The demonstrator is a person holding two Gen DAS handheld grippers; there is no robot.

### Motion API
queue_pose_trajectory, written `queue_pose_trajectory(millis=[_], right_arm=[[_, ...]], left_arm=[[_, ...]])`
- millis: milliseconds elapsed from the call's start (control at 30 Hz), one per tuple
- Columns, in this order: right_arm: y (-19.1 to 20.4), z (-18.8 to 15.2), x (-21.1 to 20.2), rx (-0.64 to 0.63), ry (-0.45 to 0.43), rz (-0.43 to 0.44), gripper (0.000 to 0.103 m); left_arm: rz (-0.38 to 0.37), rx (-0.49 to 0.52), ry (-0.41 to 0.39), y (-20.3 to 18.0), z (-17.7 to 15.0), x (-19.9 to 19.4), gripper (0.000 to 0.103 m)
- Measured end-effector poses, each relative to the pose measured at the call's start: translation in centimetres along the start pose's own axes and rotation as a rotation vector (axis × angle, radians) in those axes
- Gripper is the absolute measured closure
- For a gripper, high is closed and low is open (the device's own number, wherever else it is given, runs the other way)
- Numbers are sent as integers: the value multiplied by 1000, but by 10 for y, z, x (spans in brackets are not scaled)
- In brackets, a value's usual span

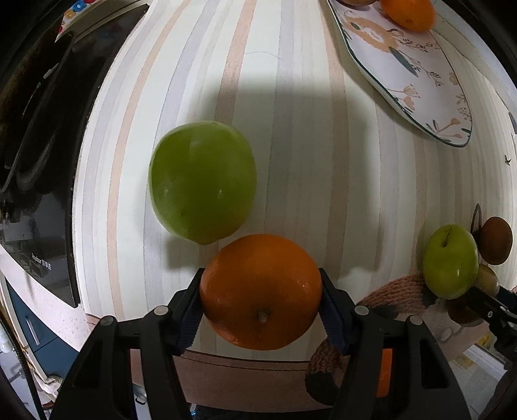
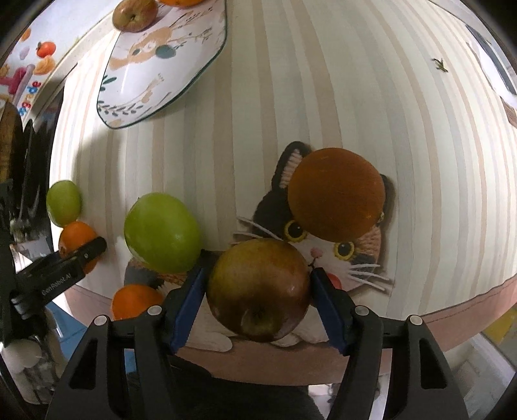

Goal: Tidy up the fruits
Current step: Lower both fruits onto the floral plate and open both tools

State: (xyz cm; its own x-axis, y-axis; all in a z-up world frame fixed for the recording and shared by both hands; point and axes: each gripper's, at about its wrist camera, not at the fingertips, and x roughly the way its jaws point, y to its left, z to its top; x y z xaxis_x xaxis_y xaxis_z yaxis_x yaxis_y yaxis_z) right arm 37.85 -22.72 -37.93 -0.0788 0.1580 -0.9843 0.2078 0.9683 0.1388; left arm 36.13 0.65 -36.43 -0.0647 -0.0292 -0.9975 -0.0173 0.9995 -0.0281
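My left gripper (image 1: pixel 261 274) points down at the striped table and is shut on an orange (image 1: pixel 260 290), stem towards the camera. A large green apple (image 1: pixel 202 182) lies just beyond that orange. My right gripper (image 2: pixel 258 265) is shut on a red-brown apple (image 2: pixel 258 290) over the knitted cat mat (image 2: pixel 355 258). A brownish-orange round fruit (image 2: pixel 336 194) sits on the mat's far side, and a second green apple (image 2: pixel 161 232) lies left of the held apple. The flowered plate (image 2: pixel 145 90) at the back holds a red apple (image 2: pixel 134 14) and an orange (image 1: pixel 408 13).
A dark appliance (image 1: pixel 38 161) stands along the table's left edge. Another orange (image 2: pixel 135 300) shows low down by the table's near edge. The table's front edge runs just below both grippers. Bare striped cloth (image 2: pixel 355 97) stretches between the mat and the plate.
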Motion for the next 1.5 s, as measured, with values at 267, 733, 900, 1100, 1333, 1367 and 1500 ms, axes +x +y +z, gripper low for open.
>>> queue_pose_trajectory(millis=[267, 733, 900, 1100, 1333, 1367, 1500], right_arm=[[6, -5, -2, -18, -30, 1, 35], [17, 22, -89, -24, -204, 157, 36], [30, 79, -104, -69, -287, 183, 36], [55, 152, -77, -129, -309, 136, 36], [77, 202, -54, -204, -304, 93, 36], [78, 204, -52, -213, -304, 87, 36], [80, 211, -46, -239, -295, 82, 36]], left_arm=[[-20, 12, -21, 4, 3, -18, 42], [-236, 37, -119, -14, 45, -121, 42], [-279, 24, -137, -26, 108, -138, 42], [-283, 0, -90, -36, 181, -121, 42], [-289, -29, -11, -42, 219, -85, 42], [-287, -29, -6, -43, 221, -81, 42], [-277, -23, 11, -48, 228, -70, 42]])
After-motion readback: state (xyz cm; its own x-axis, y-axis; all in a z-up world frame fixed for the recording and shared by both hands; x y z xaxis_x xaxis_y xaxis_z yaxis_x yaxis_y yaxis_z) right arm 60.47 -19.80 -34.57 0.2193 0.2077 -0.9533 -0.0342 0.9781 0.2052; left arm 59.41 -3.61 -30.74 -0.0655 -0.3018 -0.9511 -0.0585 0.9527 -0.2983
